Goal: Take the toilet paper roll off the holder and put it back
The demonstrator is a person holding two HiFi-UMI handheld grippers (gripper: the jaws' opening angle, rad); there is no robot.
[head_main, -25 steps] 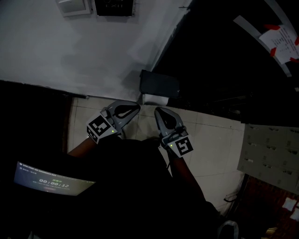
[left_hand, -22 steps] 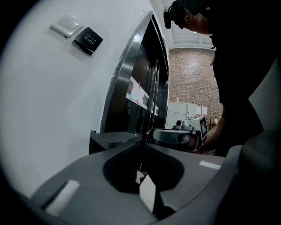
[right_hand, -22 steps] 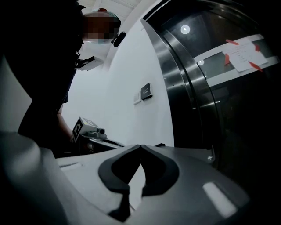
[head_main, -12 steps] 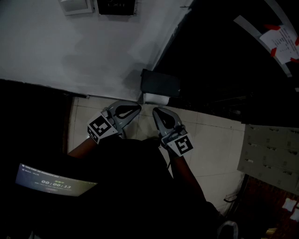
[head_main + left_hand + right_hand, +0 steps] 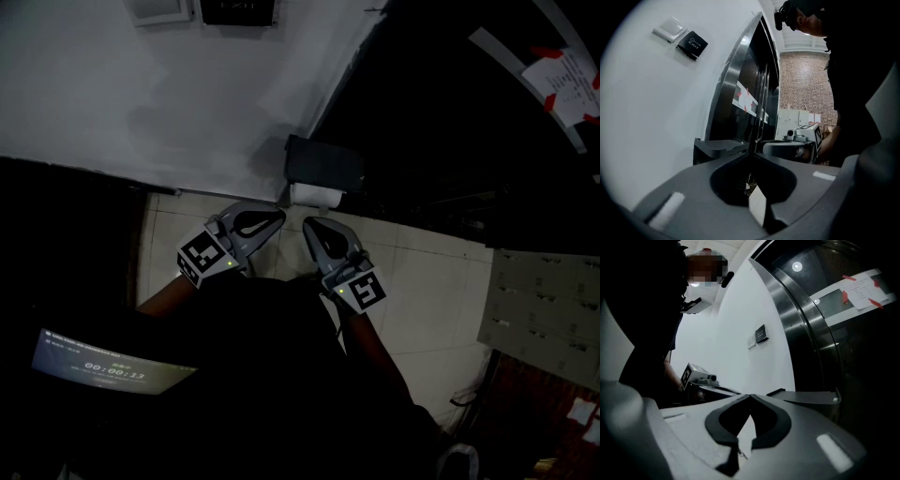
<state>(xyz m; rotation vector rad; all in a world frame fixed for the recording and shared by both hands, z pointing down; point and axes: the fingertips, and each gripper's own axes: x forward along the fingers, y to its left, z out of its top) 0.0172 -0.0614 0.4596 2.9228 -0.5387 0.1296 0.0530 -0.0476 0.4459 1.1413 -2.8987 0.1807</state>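
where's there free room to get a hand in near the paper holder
Bare tile floor right of the right gripper, bordered by the dark door above. A narrower tile strip left of the left gripper, below the white wall. Crowded directly under the holder and toilet paper roll, where both shut grippers' tips sit close together.

White toilet paper roll (image 5: 314, 196), on its mount, under dark holder (image 5: 323, 163)
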